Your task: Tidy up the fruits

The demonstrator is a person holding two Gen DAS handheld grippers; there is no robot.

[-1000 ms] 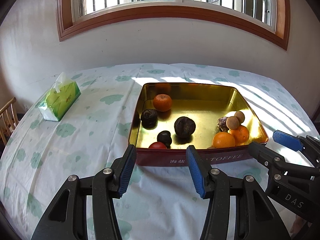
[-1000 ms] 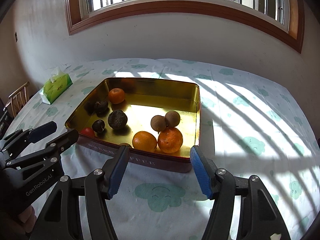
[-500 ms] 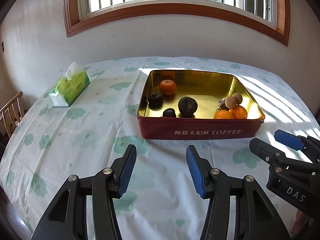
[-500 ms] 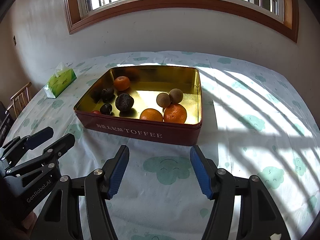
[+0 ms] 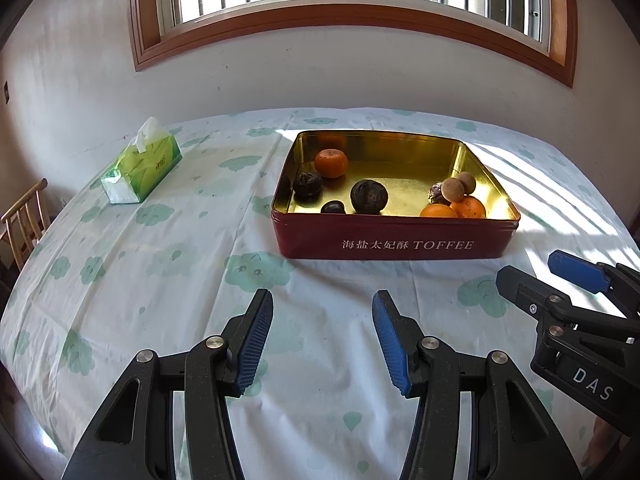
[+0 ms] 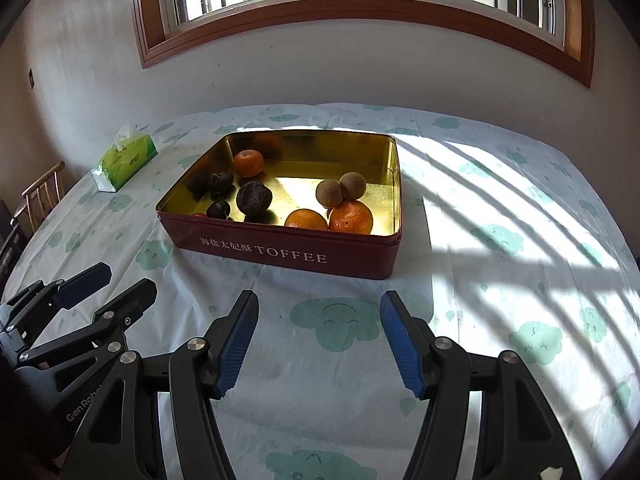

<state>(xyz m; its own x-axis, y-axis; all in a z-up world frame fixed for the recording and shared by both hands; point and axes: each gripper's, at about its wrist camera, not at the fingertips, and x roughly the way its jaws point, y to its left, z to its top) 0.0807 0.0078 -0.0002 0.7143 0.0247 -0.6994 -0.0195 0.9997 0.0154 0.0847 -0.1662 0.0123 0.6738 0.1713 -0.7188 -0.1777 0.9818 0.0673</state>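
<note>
A red toffee tin point(image 5: 394, 243) point(image 6: 288, 254) with a gold inside stands on the table and holds several fruits: an orange point(image 5: 331, 163) at the back left, dark wrinkled fruits point(image 5: 369, 197), two brown round fruits point(image 6: 341, 190) and two oranges point(image 6: 351, 217) at the front right. My left gripper point(image 5: 322, 340) is open and empty, well short of the tin. My right gripper point(image 6: 318, 340) is open and empty too, beside the left one and also short of the tin.
A green tissue pack point(image 5: 141, 167) point(image 6: 124, 162) lies at the far left of the cloud-print tablecloth. A wooden chair point(image 5: 24, 224) stands past the table's left edge. A wall with a window is behind the table.
Both grippers have drawn back from the tin and dropped lower. The tin's red front wall now shows in full. Both stay open.
</note>
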